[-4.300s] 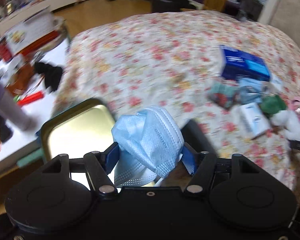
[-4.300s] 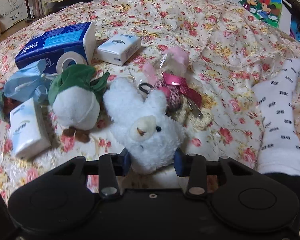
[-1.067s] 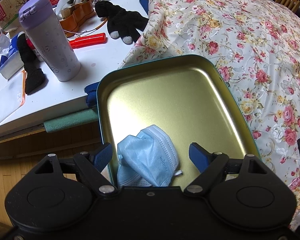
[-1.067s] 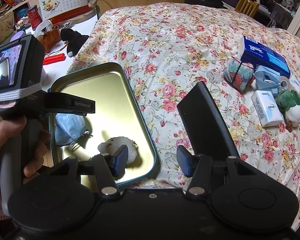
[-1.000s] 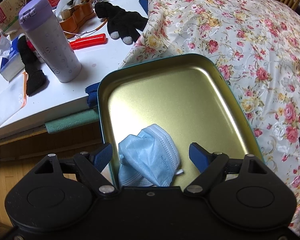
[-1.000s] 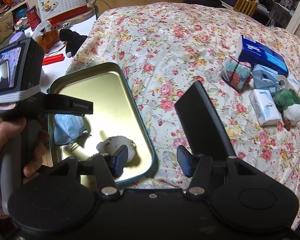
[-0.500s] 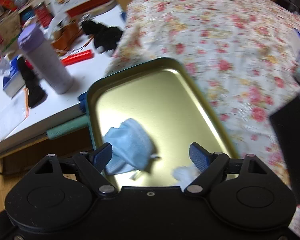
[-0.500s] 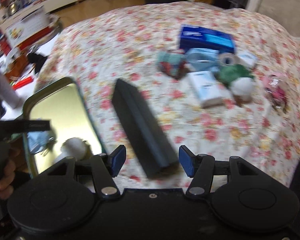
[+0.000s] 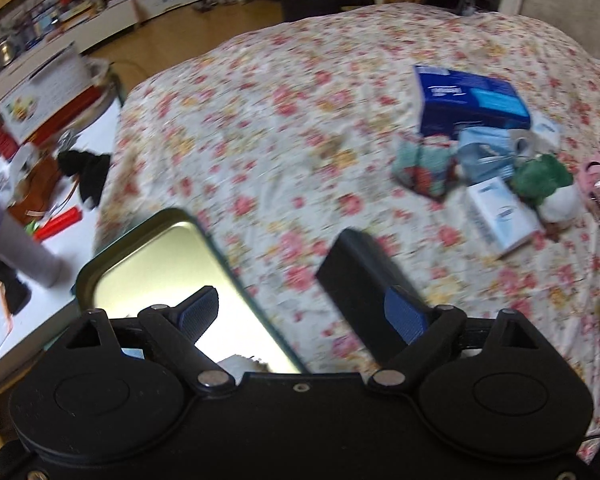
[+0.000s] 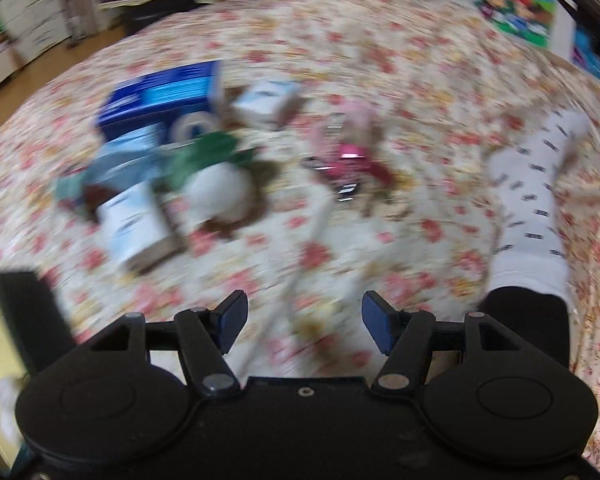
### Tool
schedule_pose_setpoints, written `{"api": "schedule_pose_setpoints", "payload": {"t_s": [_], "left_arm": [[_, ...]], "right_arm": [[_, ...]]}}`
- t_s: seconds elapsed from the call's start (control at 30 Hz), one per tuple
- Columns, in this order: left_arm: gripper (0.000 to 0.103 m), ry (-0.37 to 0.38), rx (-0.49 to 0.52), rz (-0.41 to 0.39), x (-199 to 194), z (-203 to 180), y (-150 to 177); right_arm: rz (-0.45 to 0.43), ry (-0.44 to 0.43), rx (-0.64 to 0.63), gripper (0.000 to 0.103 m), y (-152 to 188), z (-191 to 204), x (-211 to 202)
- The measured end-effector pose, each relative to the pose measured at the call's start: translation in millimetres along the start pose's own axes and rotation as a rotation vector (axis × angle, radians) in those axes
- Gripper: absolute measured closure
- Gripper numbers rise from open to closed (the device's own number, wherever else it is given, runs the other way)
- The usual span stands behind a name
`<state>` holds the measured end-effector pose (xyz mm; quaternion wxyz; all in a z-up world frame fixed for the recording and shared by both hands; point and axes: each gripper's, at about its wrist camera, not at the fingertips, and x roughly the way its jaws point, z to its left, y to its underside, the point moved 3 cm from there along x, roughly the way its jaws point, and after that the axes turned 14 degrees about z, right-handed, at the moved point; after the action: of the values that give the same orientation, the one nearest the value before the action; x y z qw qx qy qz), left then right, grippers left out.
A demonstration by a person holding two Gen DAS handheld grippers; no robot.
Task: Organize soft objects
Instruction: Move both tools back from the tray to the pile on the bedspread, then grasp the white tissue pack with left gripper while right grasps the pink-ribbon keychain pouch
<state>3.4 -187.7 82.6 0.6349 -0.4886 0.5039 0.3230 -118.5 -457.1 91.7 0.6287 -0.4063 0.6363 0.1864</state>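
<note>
My left gripper is empty and its jaws are opening above the edge of the gold tin tray, where a bit of white plush shows. The blue mask is hidden. My right gripper is also empty with its jaws opening, over bare floral bedspread. Ahead of it, blurred, lie a green-and-white plush, a white tissue pack and a pink bundle. The left wrist view shows the same pile at right: the plush, a patterned sock ball, a blue mask.
A black box lies on the bed beside the tray. A blue tissue box sits behind the pile. A person's white-socked foot rests at right. A cluttered white table with a purple bottle stands left of the bed.
Both grippers have swung from the tray toward the pile on the bed. The mask and white plush stayed in the tray. Both jaws stand wider.
</note>
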Motion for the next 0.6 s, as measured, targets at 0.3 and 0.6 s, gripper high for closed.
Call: {"api": "schedule_pose_setpoints", "payload": {"t_s": [0.3, 0.6], "left_arm": [[0.014, 0.032, 0.11, 0.013, -1, -70, -33], [0.013, 0.067, 0.143, 0.067, 23, -119, -62]], "right_arm": [[0.026, -0.008, 0.165, 0.032, -72, -53, 36], [0.01, 0.002, 0.189, 0.016, -127, -50, 63]]}}
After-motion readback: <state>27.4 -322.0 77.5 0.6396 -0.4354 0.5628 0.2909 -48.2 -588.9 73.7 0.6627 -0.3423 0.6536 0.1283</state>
